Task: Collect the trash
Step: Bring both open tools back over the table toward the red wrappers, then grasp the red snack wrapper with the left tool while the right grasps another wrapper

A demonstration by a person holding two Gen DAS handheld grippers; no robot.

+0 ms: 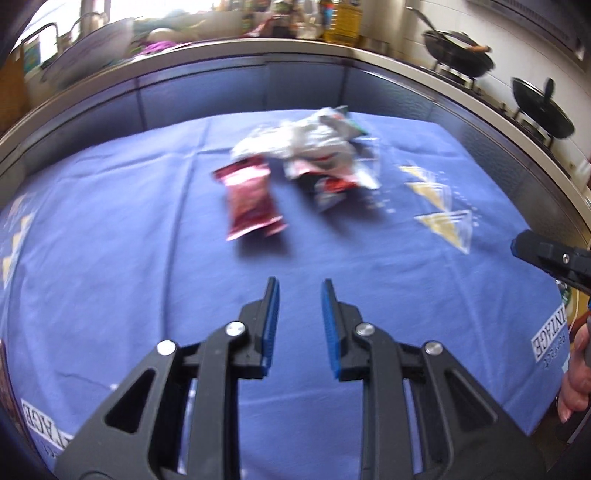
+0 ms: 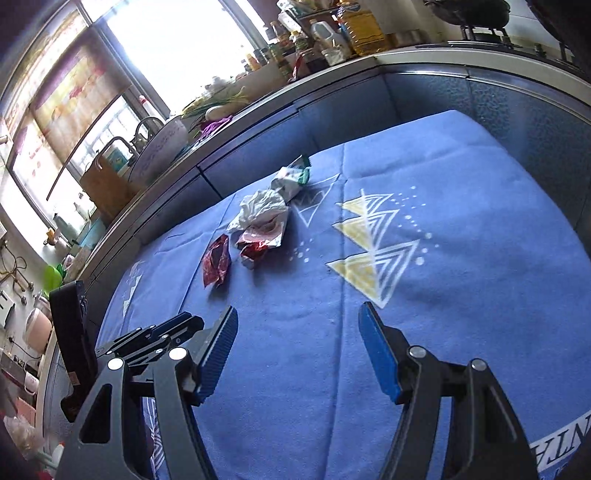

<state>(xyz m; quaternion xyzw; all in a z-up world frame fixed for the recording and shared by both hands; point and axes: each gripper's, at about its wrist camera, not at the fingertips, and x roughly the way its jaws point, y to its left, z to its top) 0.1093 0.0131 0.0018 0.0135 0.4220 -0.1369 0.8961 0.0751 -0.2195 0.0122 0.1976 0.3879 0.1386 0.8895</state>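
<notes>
A red snack wrapper (image 1: pixel 253 199) lies on the blue tablecloth (image 1: pixel 110 229), with a pile of crumpled white and red wrappers (image 1: pixel 317 155) just behind and right of it. My left gripper (image 1: pixel 300 291) is open and empty, hovering short of the red wrapper. The right gripper's finger (image 1: pixel 550 254) shows at the right edge of that view. In the right wrist view the red wrapper (image 2: pixel 216 264), the crumpled pile (image 2: pixel 260 221) and a white and green wrapper (image 2: pixel 291 177) lie ahead. My right gripper (image 2: pixel 299 315) is wide open and empty, well short of them.
The cloth (image 2: pixel 424 332) has yellow and white triangle prints (image 2: pixel 369 254). A grey counter edge (image 1: pixel 258 48) runs behind the table, with bottles (image 2: pixel 354 26), bowls (image 2: pixel 162 147) and black woks (image 1: pixel 458 55) on it. My left gripper's body (image 2: pixel 74 343) shows at the left.
</notes>
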